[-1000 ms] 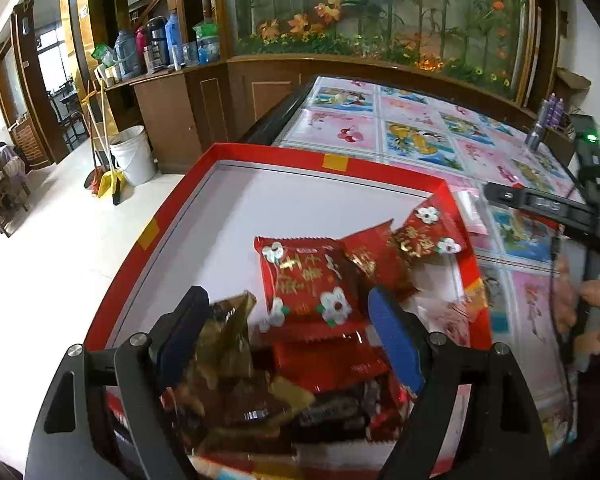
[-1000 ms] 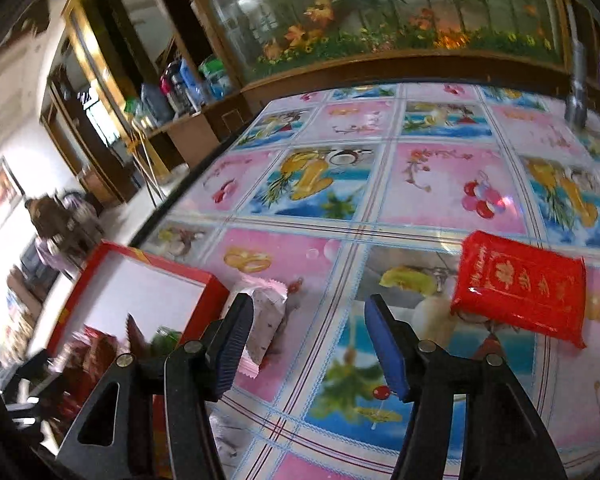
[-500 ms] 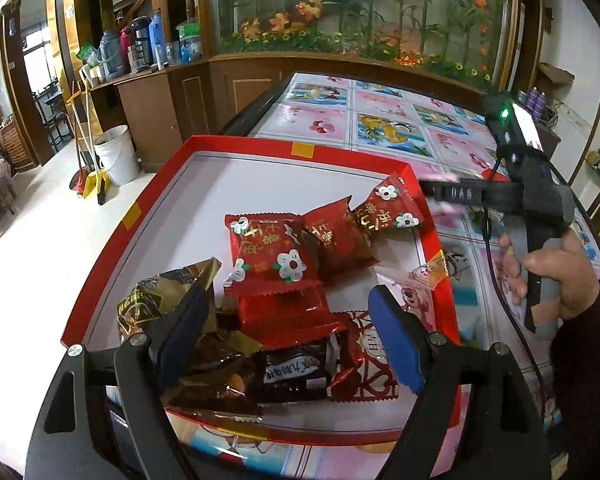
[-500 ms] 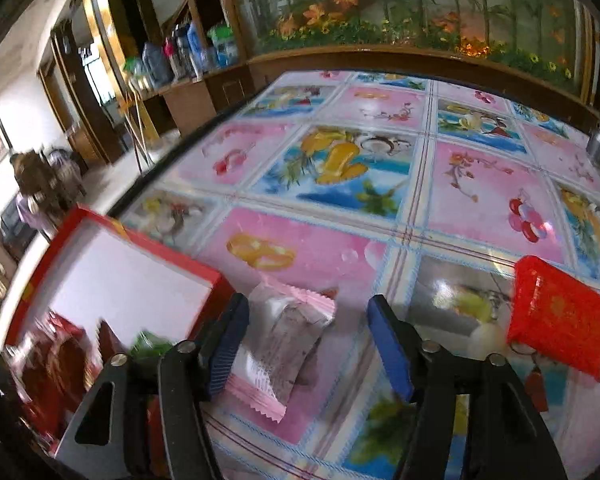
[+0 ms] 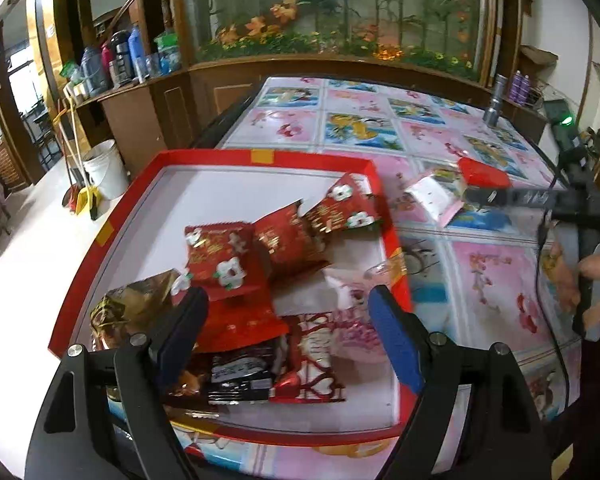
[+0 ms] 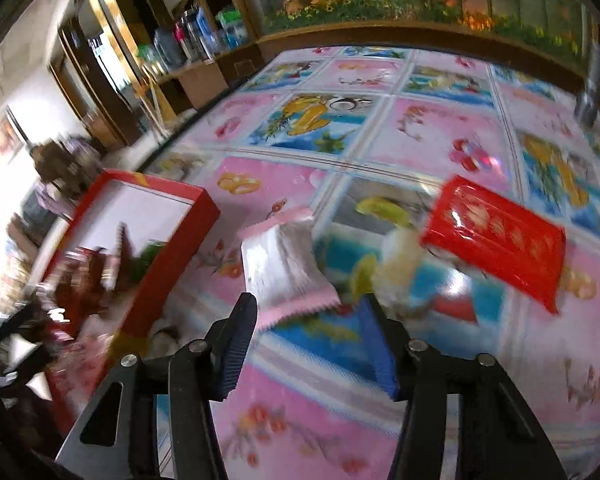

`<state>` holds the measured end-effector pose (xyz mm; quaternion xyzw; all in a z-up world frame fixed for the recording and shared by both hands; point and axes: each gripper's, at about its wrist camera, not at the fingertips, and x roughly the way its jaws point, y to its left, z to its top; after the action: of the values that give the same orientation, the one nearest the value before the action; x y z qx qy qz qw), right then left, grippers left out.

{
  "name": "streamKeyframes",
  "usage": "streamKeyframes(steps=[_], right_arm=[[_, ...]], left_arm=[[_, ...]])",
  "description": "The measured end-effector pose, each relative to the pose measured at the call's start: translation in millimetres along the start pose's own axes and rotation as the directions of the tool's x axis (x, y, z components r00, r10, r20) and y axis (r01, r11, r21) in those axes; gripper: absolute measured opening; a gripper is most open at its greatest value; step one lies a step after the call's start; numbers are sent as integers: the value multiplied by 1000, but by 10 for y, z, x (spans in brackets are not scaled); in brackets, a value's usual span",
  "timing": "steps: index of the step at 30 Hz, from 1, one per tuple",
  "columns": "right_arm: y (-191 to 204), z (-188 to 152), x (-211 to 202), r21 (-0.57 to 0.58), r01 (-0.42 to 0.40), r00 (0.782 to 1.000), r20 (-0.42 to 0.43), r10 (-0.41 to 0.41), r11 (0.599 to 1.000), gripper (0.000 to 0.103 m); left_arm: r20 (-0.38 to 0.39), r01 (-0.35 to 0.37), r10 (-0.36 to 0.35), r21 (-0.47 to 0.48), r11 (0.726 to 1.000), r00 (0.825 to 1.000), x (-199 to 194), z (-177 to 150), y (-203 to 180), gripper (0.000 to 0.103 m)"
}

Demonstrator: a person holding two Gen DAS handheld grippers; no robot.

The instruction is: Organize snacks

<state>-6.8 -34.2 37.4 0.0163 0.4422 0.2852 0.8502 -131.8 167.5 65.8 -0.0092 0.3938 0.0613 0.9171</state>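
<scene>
- The right claw reaches low over the table, its jaws closing around the near, crimped edge of a pink-and-silver snack packet that lies just beside the red box; the blurred view does not show the pads pressing on it yet.
- The left claw hangs released above the box, where red flowered packets, a gold wrapper and a dark bar are already piled.
- A flat red packet waits farther out on the table, well apart from the box.
- Risk: the pads may catch only the thin serrated seam, so the slick packet could slip free or skid toward the box wall.
- Risk: the pile crowds the box's near end; another packet dropped there could slide over the rim.
</scene>
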Motion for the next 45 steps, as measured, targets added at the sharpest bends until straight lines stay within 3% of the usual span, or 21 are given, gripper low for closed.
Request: streamKeyframes(steps=[2,4,7,10,18,25,31,34,36,38,41,45], right_arm=[[-208,55,-242,56,3,996,90,-8,998,61],[-484,121,-433,142,42,983,169,-66,989,69],[-811,221,-492,196,100,972,192,-138,975,70],[-920,349,-358,147,173,966,166,-197,974,70],[-956,515,80,60,75,992,98,-81,995,69],[-879,422,141,-27,86,992,-90,-88,996,75],[-654,320,206,-133,214,969,-100,-228,968,78],[-576,291,225,-167,266,956,-76,-282,949,74],[-622,313,193,-131,273,956,-71,-284,953,64],[-688,337,149,-95,293,951,-72,-301,951,48],[-735,347,133,-82,291,952,-80,-297,953,48],[-728,345,140,-83,296,950,-80,-303,951,48]], left_arm=[[8,14,-14,14,1000,1000,-28,26,-71,83],[6,27,-27,30,999,1000,-24,73,-161,83],[0,60,-60,62,996,998,1,190,-374,82],[-2,90,-91,90,992,996,27,341,-615,82],[-74,150,-145,74,986,987,224,494,-1078,82],[-144,144,-135,54,988,980,417,518,-1215,82],[-199,111,-104,22,994,974,719,669,-1297,82],[-196,104,-100,7,995,976,824,777,-1372,82],[-197,85,-83,4,996,977,905,838,-1415,82],[-216,70,-68,1,998,974,1045,890,-1487,82],[-243,19,-25,-24,1000,970,1247,914,-1535,82],[-269,1,-19,-65,998,963,1406,879,-1566,82]])
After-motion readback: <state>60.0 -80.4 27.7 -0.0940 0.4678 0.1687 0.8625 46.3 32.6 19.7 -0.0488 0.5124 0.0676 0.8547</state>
